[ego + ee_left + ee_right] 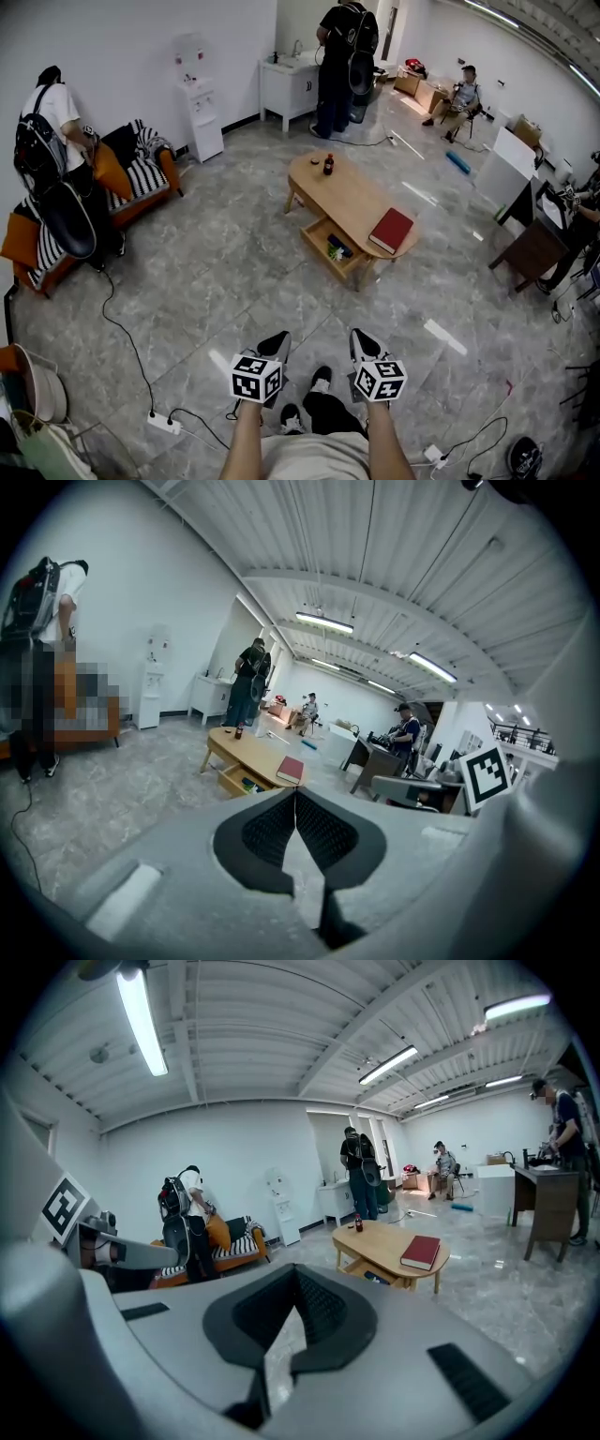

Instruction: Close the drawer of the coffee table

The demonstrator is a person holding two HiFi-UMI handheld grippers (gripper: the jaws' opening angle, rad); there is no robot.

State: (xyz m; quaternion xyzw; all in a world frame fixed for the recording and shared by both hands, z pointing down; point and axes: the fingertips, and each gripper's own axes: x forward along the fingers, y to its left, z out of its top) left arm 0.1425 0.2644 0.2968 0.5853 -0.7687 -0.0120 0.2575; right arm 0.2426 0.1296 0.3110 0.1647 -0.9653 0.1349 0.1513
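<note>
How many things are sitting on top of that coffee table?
2: a bottle near the far end of the table and a red book at its near end. Nothing looks hidden. The open drawer below holds other items.

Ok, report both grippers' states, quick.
Left gripper: shut, holding nothing.
Right gripper: shut, holding nothing.

One table (342,192) bears one book (391,230) and one bottle (328,165), with one drawer (323,253) beneath. Facing it, two: left gripper (277,341), right gripper (360,339).
</note>
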